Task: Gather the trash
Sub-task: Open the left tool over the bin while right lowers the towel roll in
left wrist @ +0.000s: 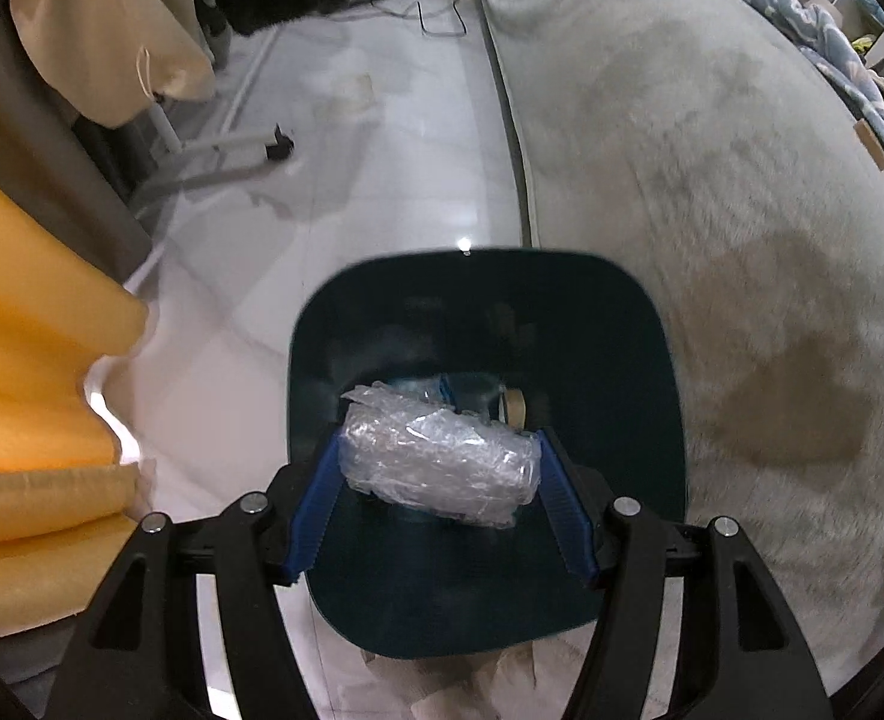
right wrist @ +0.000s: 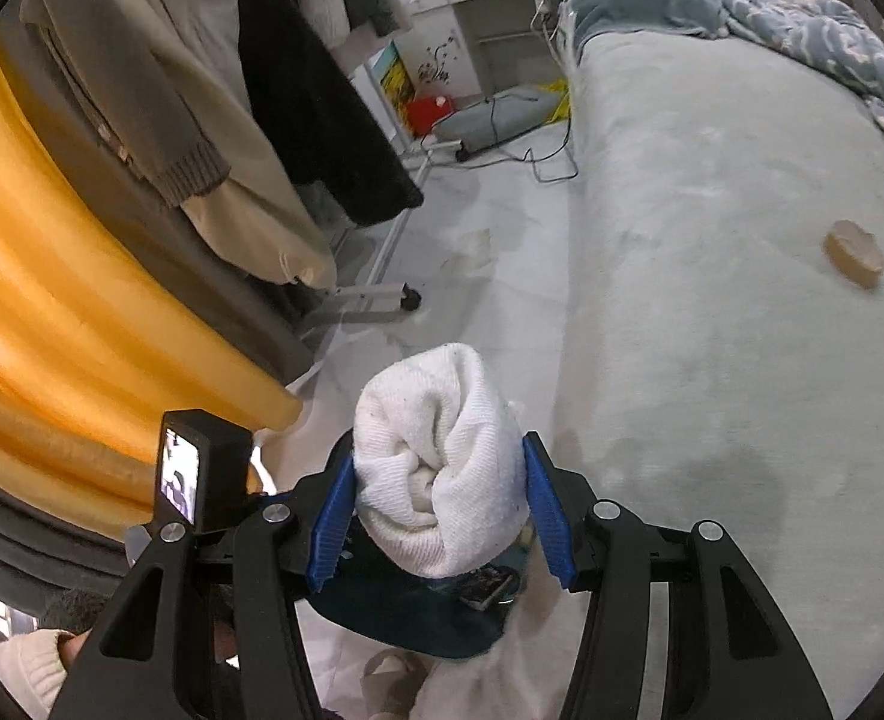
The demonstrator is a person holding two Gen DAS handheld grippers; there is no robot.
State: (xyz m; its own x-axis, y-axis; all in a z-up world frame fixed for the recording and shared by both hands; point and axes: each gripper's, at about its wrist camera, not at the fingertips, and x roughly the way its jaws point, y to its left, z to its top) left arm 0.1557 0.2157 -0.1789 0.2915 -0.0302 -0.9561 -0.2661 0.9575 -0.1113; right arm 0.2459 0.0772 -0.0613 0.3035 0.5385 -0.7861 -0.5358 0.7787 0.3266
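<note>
My left gripper (left wrist: 440, 439) is shut on a crumpled wad of clear plastic wrap (left wrist: 435, 459), pressed between its blue pads. It hangs right over a dark teal bin (left wrist: 622, 360) standing on the floor. Inside the bin I make out a brown tape roll (left wrist: 512, 407) and something bluish. In the right wrist view my right gripper (right wrist: 438, 450) is shut on a rolled white cloth (right wrist: 442, 450). It sits above the near edge of the same bin (right wrist: 393, 618), where a small dark packet (right wrist: 490, 588) lies. A tan roll (right wrist: 854, 252) rests on the bed.
A bed with a pale grey-green fleece cover (left wrist: 712, 210) fills the right side. Orange curtains (right wrist: 51, 276) and hanging clothes (right wrist: 213, 120) on a wheeled rack line the left. Cables (right wrist: 538, 162) trail on the white tiled floor (left wrist: 351, 150). A person's sleeve (right wrist: 21, 660) shows at bottom left.
</note>
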